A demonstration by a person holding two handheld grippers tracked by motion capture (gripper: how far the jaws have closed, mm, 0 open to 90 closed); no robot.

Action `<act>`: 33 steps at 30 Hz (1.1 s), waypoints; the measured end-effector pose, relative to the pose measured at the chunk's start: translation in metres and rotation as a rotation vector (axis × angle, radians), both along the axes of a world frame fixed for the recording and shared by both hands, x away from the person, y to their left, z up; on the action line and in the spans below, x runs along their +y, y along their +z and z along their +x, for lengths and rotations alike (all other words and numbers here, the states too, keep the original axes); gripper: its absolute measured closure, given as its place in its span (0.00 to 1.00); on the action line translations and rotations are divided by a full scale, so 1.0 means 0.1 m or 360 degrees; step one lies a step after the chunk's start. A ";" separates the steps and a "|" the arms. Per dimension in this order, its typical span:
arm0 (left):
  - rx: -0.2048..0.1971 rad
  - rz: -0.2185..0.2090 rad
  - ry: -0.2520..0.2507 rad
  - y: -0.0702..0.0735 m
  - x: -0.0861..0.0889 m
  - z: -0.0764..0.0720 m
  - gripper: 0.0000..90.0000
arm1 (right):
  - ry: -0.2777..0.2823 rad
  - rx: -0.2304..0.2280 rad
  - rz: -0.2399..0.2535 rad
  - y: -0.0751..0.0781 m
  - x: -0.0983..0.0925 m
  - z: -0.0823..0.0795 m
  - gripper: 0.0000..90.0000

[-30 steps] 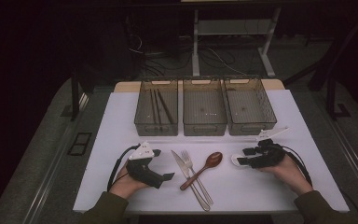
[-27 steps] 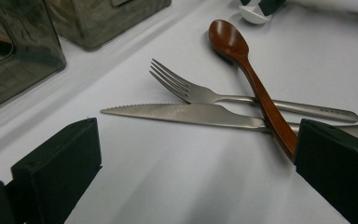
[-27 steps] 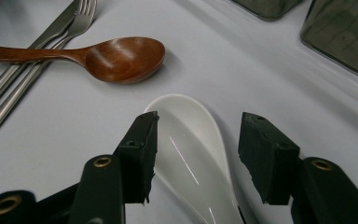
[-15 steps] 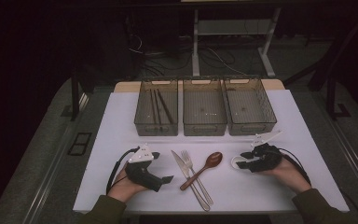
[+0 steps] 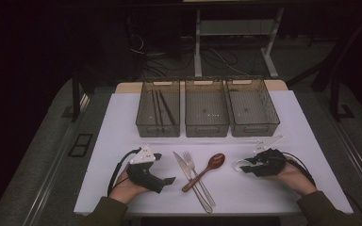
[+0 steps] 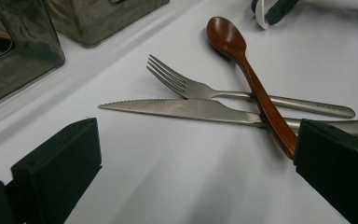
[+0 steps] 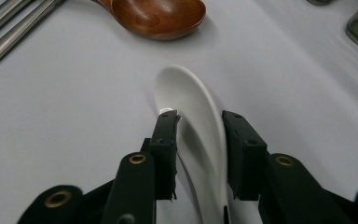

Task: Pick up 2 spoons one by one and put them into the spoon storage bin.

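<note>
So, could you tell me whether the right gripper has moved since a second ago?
Hardly: the right gripper keeps its place right of the wooden spoon, but its jaws have just been closing around the white spoon.

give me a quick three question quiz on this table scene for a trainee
1. True or false: the wooden spoon lies across the handles of the fork and the knife.
2. Which item sits between the right gripper's fingers? A) the fork B) the white spoon C) the knife
3. How many clear bins stand in the row at the far side of the white mat, and which one holds long utensils?

Key
1. True.
2. B. The fingers have just been closing with the white spoon between them.
3. Three; the left bin, as the high view shows.
</note>
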State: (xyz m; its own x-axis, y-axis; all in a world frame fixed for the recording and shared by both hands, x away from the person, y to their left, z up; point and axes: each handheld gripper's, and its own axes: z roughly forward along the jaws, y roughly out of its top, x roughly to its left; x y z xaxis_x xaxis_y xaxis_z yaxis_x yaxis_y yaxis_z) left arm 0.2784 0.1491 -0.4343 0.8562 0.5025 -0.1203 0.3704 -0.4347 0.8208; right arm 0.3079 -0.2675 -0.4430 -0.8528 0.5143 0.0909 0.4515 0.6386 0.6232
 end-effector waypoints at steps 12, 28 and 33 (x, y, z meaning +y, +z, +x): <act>-0.0002 0.0006 0.0016 0.00 0.04 -0.02 0.00 | 0.0055 0.0008 -0.0010 0.01 0.01 -0.03 0.85; -0.0013 0.0004 0.0011 0.00 0.03 0.01 0.00 | -0.0021 -0.0018 -0.0001 0.09 0.00 -0.07 0.87; -0.0013 0.0003 0.0012 0.00 0.03 0.01 0.00 | -0.0055 -0.0030 0.0028 0.13 -0.02 -0.06 0.87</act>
